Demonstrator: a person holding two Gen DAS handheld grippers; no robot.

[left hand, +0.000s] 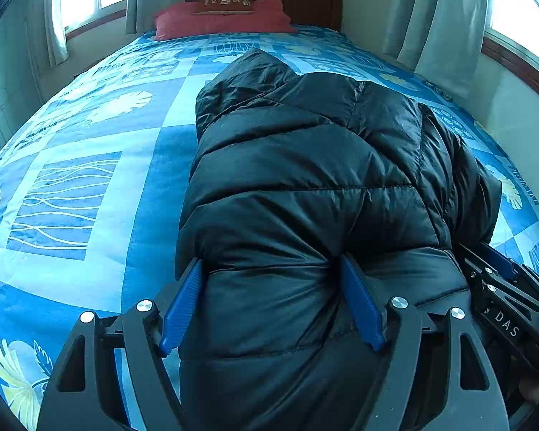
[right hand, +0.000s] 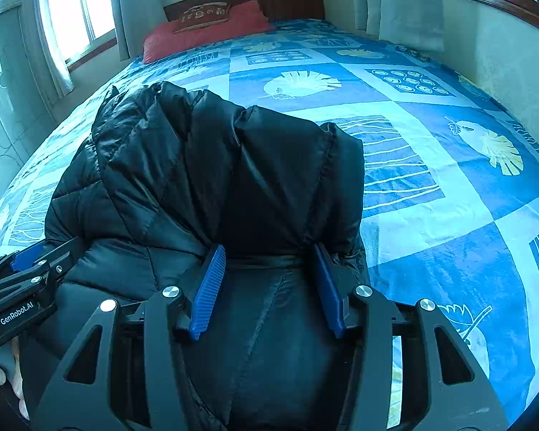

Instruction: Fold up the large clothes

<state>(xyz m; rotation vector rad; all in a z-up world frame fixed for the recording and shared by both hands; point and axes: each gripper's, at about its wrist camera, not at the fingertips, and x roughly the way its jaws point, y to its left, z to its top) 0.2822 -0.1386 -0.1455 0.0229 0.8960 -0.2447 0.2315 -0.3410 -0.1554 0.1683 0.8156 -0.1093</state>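
A black puffer jacket lies bunched on the bed, folded lengthwise; it also shows in the right wrist view. My left gripper has its blue fingers pressed around the jacket's thick near edge on the left side. My right gripper clamps the near edge on the jacket's right side, blue fingers either side of a fabric bundle. The right gripper shows at the right in the left wrist view; the left gripper shows at the left in the right wrist view.
The bed has a blue patterned cover. Red pillows and a wooden headboard are at the far end. Windows with curtains flank the bed; a wall runs along its right side.
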